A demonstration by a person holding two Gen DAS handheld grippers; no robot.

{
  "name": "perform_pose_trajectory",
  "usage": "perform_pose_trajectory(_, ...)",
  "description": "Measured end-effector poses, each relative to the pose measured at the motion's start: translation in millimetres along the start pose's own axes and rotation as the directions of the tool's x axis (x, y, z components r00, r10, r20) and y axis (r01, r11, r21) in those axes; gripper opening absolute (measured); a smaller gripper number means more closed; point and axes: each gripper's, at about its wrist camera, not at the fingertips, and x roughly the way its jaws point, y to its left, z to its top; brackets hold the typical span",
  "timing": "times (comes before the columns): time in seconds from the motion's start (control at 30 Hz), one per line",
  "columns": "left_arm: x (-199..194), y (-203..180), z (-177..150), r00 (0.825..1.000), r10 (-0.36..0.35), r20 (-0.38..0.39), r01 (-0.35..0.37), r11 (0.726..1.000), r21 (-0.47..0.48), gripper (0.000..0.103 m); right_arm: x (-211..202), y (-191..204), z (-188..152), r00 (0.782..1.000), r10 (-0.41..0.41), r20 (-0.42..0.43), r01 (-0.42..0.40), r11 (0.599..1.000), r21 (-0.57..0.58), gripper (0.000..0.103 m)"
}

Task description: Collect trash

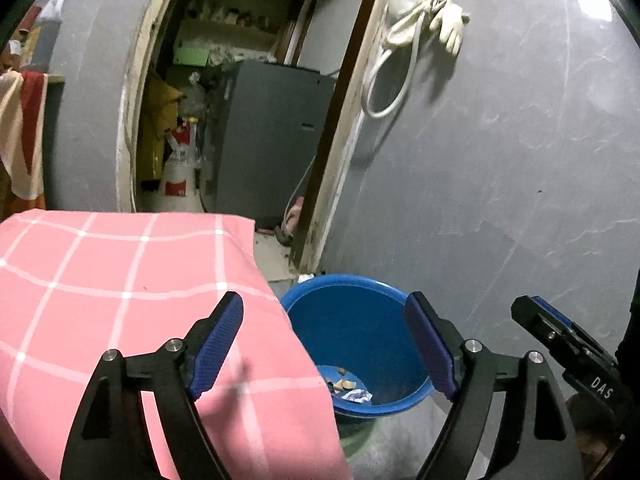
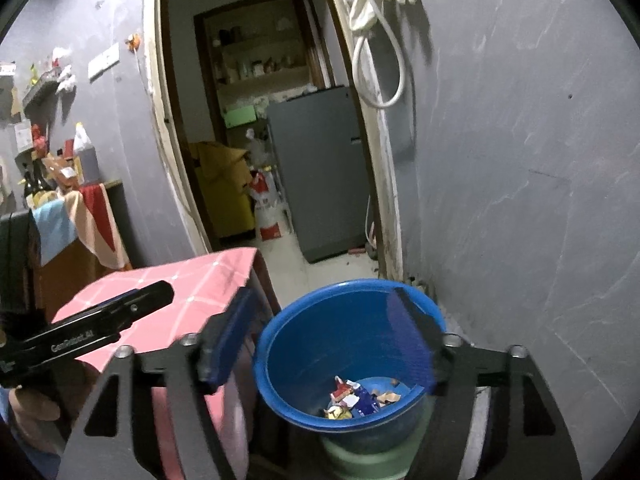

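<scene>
A blue plastic bin (image 1: 352,328) (image 2: 320,340) stands on the floor against the grey wall, just right of a table under a pink checked cloth (image 1: 120,280) (image 2: 192,280). Crumpled wrappers and paper scraps (image 1: 352,390) (image 2: 360,398) lie at its bottom. My left gripper (image 1: 324,308) hangs open above the table's corner and the bin's rim, with nothing between its blue pads. My right gripper (image 2: 322,300) stands open over the bin's mouth, also holding nothing. Each gripper shows at the edge of the other's view: the right gripper (image 1: 528,308), the left gripper (image 2: 156,294).
Behind the bin an open doorway leads to a room with a grey fridge (image 1: 272,140) (image 2: 316,168) and sacks on the floor. Pale gloves (image 1: 448,20) and a looped hose hang on the wall by the door frame. A cabinet with bottles (image 2: 60,184) stands at the left.
</scene>
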Motion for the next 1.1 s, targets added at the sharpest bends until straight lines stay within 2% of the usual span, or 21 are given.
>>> perform_pose_trajectory(0.07,-15,-1,-1,1.0,0.005,0.025,-0.005,1.0,0.004,0.085,-11,4,0,1.0,-0.002,0.018,0.002,1.0,-0.001,0.078)
perform_pose_trajectory(0.13,-37,0,-4,0.997,0.014,0.074,-0.015,1.0,0.007,0.095,-23,10,-1,0.999,0.002,0.04,-0.002,1.0,-0.001,0.085)
perform_pose_trajectory(0.27,-74,-3,-12,0.988,0.014,0.155,-0.019,0.999,0.031,0.097,-47,21,-5,0.997,0.004,0.083,-0.003,1.0,-0.01,0.099)
perform_pose_trajectory(0.33,-90,-4,-16,0.984,0.025,0.177,-0.033,0.998,0.044,0.098,-60,27,-8,0.994,0.01,0.108,-0.008,1.0,-0.013,0.103)
perform_pose_trajectory(0.53,-132,-1,-33,0.976,0.043,0.212,-0.051,0.998,0.033,0.1,-98,47,-20,0.985,0.02,0.171,-0.014,0.999,-0.035,0.103)
perform_pose_trajectory(0.73,-166,8,-50,0.967,0.094,0.238,-0.102,0.995,0.021,0.1,-126,59,-36,0.978,0.013,0.209,-0.005,0.999,-0.04,0.103)
perform_pose_trajectory(1.1,-194,20,-84,0.955,0.168,0.246,-0.178,0.984,0.022,0.101,-144,60,-63,0.982,-0.021,0.189,0.024,1.0,-0.015,0.103)
